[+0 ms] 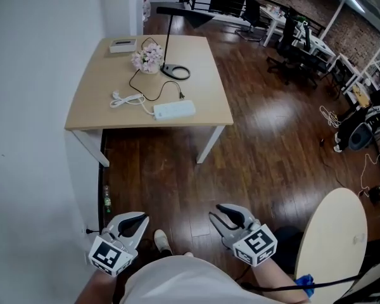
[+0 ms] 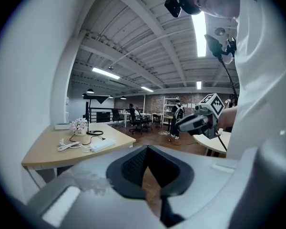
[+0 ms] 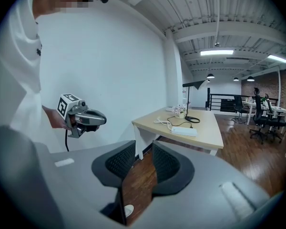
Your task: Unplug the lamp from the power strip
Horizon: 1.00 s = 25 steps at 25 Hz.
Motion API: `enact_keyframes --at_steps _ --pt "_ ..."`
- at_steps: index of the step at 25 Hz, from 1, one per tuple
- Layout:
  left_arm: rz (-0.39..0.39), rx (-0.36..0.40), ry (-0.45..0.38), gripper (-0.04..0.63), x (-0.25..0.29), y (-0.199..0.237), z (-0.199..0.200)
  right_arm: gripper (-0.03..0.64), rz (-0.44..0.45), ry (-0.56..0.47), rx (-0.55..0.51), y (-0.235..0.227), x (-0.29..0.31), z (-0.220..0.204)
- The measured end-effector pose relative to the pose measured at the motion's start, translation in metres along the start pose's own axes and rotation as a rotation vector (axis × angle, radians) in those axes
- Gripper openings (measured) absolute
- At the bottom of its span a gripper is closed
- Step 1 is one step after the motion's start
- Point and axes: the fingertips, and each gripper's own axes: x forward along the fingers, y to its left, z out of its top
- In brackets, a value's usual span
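Note:
A black desk lamp (image 1: 175,72) stands on the wooden table (image 1: 95,100), far ahead of me. Its black cord (image 1: 153,97) loops toward the white power strip (image 1: 174,109) near the table's front edge; whether the plug sits in the strip is too small to tell. Both grippers hang low near my body, well short of the table. My left gripper (image 1: 141,218) is shut and empty. My right gripper (image 1: 216,211) is open with only floor showing between its pads. The left gripper view shows the strip (image 2: 102,145) and lamp (image 2: 96,133); the right gripper view shows the strip (image 3: 183,131).
On the table are a pot of pink flowers (image 1: 147,58), a white box (image 1: 123,45) and a coiled white cord (image 1: 126,99). A white wall (image 1: 31,138) runs along the left. A round pale table (image 1: 335,239) stands at my right. Office chairs and desks (image 1: 291,43) fill the back right.

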Motion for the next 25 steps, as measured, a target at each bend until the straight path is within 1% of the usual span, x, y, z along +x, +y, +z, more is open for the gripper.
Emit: enact_keyframes --at_steps 5,14,19,25 --pt "0.004 0.007 0.020 0.005 -0.010 -0.041 -0.005 0.115 0.011 -0.011 0.000 0.015 -0.039 -0.023" --pt "0.013 0.005 0.037 0.005 -0.025 -0.099 -0.010 0.115 0.054 -0.040 -0.015 0.041 -0.084 -0.039" --pt "0.022 0.015 0.045 0.005 -0.031 -0.118 -0.014 0.112 0.067 -0.053 -0.035 0.047 -0.100 -0.042" --pt "0.034 0.019 0.039 0.005 -0.033 -0.130 -0.010 0.110 0.080 -0.061 -0.048 0.052 -0.109 -0.046"
